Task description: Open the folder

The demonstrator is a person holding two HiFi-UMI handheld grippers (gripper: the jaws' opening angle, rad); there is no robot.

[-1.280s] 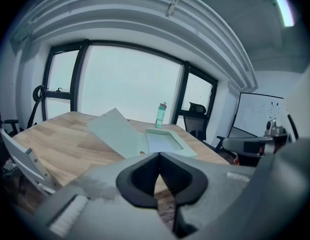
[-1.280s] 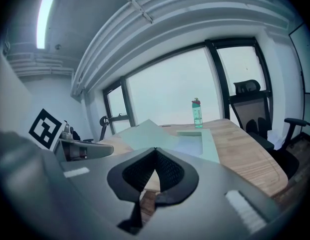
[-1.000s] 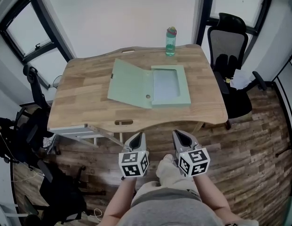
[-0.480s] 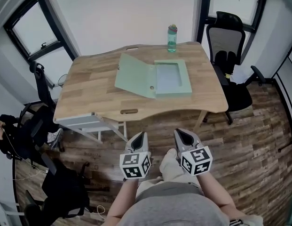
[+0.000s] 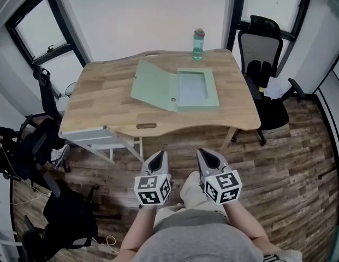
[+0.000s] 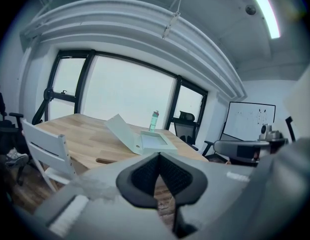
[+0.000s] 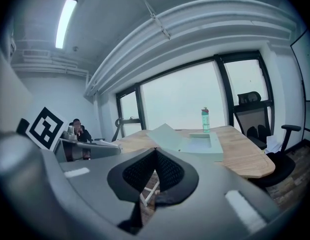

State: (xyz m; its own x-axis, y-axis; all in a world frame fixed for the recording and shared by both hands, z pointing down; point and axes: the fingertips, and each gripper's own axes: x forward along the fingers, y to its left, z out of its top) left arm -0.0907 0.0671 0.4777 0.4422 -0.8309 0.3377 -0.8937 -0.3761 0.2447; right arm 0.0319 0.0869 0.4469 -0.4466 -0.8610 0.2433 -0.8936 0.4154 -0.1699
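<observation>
Head view: The folder (image 5: 174, 89) lies open on the bench (image 5: 103, 102), near the middle and toward the far edge. Its cover stands tilted up on the left and its tray lies flat on the right. A bottle (image 5: 198, 44) stands upright at the far edge, behind the folder and apart from it. A black chair (image 5: 262, 70) is at the bench's right end. The left tool (image 5: 159, 158) and right tool (image 5: 206, 156) are side by side over the floor (image 5: 289, 146), well short of the bench and touching nothing.

Left tool view: The left tool (image 6: 157, 156) has its jaws pressed together at the tips, with nothing between them. Beyond them the folder (image 6: 140, 136) sits on the bench (image 6: 80, 139), cover slanting up to the left. The bottle (image 6: 154, 120) is behind it. A white chair (image 6: 45, 146) stands at the near left edge.

Right tool view: The right tool (image 7: 155, 151) also has its jaws meeting at the tips and pinches nothing. The folder (image 7: 187, 140) lies open on the bench (image 7: 239, 154), well ahead of the tool. The bottle (image 7: 205, 119) is upright behind the tray.
</observation>
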